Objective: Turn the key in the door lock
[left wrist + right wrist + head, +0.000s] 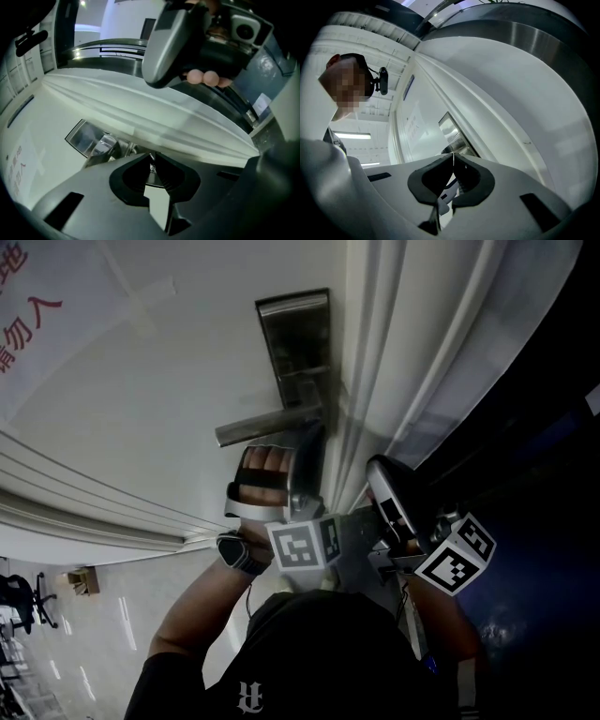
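The steel lock plate (292,341) sits on the white door (159,381), with its lever handle (267,426) pointing left. My left gripper (311,439) reaches up to the plate just under the lever. In the left gripper view its jaws are closed on a small shiny key (151,165), with the lock plate (89,139) just beyond. My right gripper (378,470) hangs beside the door frame, right of the lock. Its jaws (452,158) are shut with nothing between them, and the lock plate (451,130) shows ahead. The keyhole itself is hidden.
White door-frame mouldings (394,352) run along the right of the lock. Red printed characters (23,306) mark the door's upper left. A person's hand with a wristband (239,554) holds the left gripper. Office chairs (23,601) stand on the glossy floor at lower left.
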A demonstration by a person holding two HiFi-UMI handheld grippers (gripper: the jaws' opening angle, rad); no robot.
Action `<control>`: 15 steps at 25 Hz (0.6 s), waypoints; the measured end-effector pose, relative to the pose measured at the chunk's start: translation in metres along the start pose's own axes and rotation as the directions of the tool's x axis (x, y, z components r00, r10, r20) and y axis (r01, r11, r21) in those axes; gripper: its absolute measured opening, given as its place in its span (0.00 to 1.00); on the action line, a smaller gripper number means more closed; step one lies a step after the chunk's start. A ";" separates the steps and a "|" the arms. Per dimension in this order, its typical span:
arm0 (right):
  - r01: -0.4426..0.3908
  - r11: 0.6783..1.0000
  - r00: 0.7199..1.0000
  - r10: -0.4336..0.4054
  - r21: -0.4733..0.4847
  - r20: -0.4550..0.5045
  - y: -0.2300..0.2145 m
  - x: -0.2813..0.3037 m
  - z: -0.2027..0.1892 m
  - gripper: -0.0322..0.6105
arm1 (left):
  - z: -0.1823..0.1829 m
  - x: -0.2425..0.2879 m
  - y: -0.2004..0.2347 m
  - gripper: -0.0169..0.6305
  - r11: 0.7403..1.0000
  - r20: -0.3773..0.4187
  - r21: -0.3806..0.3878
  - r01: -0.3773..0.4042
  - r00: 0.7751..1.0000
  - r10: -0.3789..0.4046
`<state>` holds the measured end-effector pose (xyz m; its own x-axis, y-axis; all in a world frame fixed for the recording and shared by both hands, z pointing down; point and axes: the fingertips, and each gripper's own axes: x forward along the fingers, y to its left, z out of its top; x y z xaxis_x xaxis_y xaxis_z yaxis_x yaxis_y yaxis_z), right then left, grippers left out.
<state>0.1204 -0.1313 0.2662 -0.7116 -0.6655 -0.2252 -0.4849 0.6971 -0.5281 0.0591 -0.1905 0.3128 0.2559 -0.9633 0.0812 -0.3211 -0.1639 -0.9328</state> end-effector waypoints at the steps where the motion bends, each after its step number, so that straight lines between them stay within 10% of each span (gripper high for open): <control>1: 0.000 1.000 1.000 0.000 -0.002 0.000 0.000 0.000 0.000 0.08 | 0.000 0.000 0.000 0.07 1.000 0.004 0.004 0.004 1.000 -0.004; 15: -0.008 1.000 1.000 0.008 -0.021 -0.005 0.004 0.009 0.004 0.08 | 0.003 -0.014 0.004 0.07 0.992 0.083 -0.127 -0.021 0.996 0.032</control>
<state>0.1138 -0.1355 0.2590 -0.7182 -0.6584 -0.2251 -0.4896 0.7081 -0.5089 0.0571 -0.1774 0.3071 0.3203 -0.9471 0.0220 -0.4394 -0.1691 -0.8822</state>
